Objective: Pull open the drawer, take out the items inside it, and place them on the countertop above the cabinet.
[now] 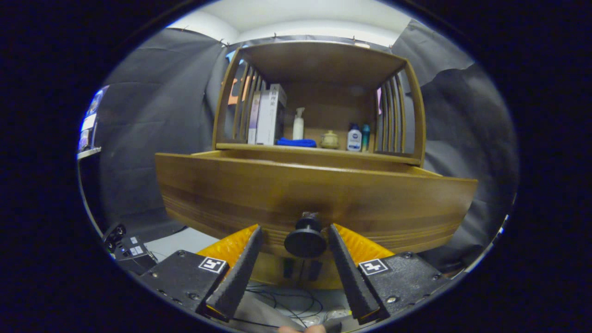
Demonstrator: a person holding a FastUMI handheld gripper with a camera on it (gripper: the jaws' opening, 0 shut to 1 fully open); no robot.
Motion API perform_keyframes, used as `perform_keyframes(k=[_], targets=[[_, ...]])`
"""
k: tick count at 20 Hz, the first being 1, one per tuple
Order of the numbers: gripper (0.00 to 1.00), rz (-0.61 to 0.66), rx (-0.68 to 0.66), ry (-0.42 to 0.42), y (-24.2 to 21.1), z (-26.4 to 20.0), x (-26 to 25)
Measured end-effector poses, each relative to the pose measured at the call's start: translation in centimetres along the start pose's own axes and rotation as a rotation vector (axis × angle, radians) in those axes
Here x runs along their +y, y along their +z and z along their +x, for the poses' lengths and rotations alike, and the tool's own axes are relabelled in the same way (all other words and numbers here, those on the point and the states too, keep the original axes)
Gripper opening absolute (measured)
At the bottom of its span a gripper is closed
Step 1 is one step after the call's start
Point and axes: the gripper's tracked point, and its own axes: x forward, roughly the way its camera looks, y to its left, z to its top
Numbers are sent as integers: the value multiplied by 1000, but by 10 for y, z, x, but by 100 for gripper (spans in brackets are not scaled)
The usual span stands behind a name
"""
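1. Straight ahead of the camera stands a wooden cabinet (319,92), and its drawer (314,194) juts out towards the viewer, already pulled partly open.
2. Up close, the drawer front is a wide panel of warm brown wood with horizontal grain lines; it looks bowed by the fisheye lens. What lies inside the drawer is hidden behind the panel.
3. Low on the middle of that front sits a round dark knob (305,240) on a short stem.
4. Either side of the knob are the tongs (295,238), whose two fingers are apart. The knob sits between the fingertips with a small gap on each side, so neither finger visibly presses on it.
5. Above the drawer is the tabletop (323,149) of the cabinet, a shelf-like surface framed by slatted wooden sides and a wooden top.
6. Resting on that tabletop, from left to right: upright books (268,115), a white pump bottle (299,124), a folded blue cloth (296,143), a small lidded ceramic pot (329,139), a white bottle with a blue label (354,138), and a slim teal bottle (366,136).
7. Below the drawer, between the fingers, dark cables (296,303) lie on a pale floor.
8. Behind the cabinet hangs black cloth.
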Motion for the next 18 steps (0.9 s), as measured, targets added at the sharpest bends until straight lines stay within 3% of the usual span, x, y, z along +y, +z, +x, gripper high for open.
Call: perform_keyframes(k=[6,9,13,18], targets=[[91,-108,-226,-41,97,-17,-17],[90,-98,-255,-28,141,-7,-21],[91,-29,-116,41,160,31,-15],[91,-38,262,62,127,84,-15]])
